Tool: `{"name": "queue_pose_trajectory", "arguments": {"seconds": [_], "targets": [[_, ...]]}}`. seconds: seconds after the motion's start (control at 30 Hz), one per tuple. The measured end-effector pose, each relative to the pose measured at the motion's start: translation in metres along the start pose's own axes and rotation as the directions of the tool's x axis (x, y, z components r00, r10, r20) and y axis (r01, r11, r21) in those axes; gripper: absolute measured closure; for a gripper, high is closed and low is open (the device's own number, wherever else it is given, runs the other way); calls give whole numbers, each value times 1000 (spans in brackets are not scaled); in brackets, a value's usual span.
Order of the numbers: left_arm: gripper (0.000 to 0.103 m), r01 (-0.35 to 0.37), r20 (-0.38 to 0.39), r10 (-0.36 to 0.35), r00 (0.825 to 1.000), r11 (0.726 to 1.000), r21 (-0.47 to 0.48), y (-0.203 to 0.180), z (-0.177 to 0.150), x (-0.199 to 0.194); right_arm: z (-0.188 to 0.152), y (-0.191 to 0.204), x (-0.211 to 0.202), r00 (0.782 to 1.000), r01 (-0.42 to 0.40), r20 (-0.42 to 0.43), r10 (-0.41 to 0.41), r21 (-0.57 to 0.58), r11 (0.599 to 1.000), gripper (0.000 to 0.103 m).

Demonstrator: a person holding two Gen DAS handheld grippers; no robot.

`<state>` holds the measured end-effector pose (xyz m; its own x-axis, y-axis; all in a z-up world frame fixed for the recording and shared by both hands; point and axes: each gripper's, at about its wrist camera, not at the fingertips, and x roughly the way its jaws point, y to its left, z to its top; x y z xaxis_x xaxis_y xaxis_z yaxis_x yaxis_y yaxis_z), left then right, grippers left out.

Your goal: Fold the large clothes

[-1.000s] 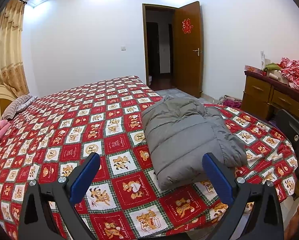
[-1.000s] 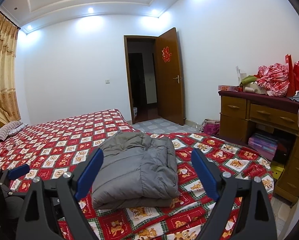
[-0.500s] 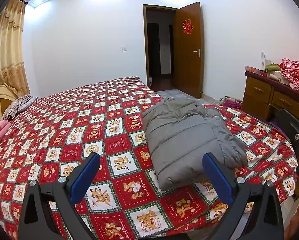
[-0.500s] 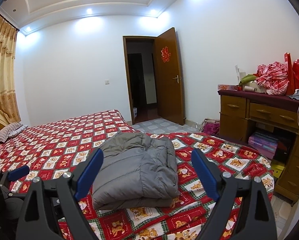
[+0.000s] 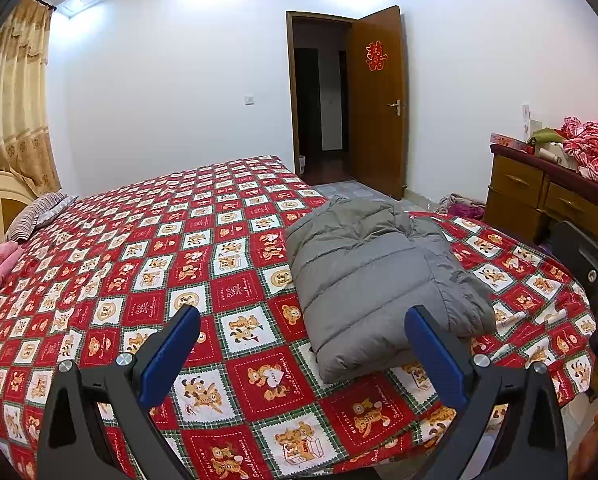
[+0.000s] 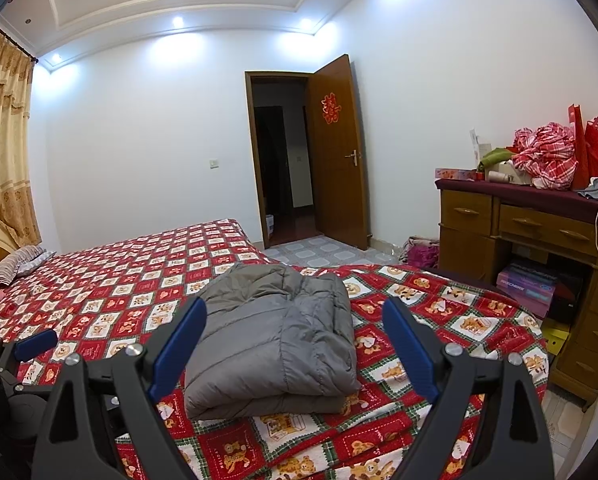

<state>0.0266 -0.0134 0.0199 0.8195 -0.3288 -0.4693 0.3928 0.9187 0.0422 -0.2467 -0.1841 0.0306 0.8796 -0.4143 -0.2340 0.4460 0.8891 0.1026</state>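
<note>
Grey padded jacket (image 5: 379, 276) lies folded into a thick oblong bundle on the bed (image 5: 147, 264), near the bed's foot corner on the dresser side, resting flat on the red checked bear-print bedspread (image 6: 439, 308). Long axis runs from the near foot edge back toward the open door (image 6: 335, 152); the blunt folded end faces the cameras, the narrower rumpled end points toward the doorway. In the right wrist view two stacked layers show at the near end, and a stitched seam runs lengthwise down the top. Left gripper (image 5: 301, 354): jaws wide apart, nothing between the pads, held short of the bundle over the bedspread; its right-hand blue finger overlaps the jacket's near corner in the view, contact cannot be told. Right gripper (image 6: 295, 344): jaws likewise wide apart, nothing clamped, framing the near end of the bundle from short of the foot edge. Striped pillow (image 5: 39, 214) sits at the head end, well apart from the jacket. Wooden dresser (image 6: 539, 240) stands beside the bed's foot, with a red plaid cloth (image 6: 547, 156) heaped on top.
</note>
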Motion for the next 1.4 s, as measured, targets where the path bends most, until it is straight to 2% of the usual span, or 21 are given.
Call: {"name": "queue_pose_trajectory", "arguments": {"seconds": [0.4,0.57,0.83,0.97,1.1,1.4], "targets": [[1,-66,34,65,997,998,16,4,5,-2,0,-1,-1,1000,6,2,-6,12,1000,11],[1,-49,51,49,997,999,0,7,6,-5,0,0,-4,1000,10,6,-10,20,1000,11],[1,-65,63,64,996,998,7,7,8,-6,-1,0,-4,1000,12,4,-12,20,1000,11],[1,-52,64,52,997,999,-4,8,8,-6,-1,0,-4,1000,13,3,-13,21,1000,11],[1,-9,86,11,996,1000,-19,12,9,-10,-1,0,-3,1000,13,2,-13,22,1000,11],[1,-19,87,20,996,1000,-14,11,10,-9,-4,8,-6,1000,14,-6,-13,14,1000,11]]}}
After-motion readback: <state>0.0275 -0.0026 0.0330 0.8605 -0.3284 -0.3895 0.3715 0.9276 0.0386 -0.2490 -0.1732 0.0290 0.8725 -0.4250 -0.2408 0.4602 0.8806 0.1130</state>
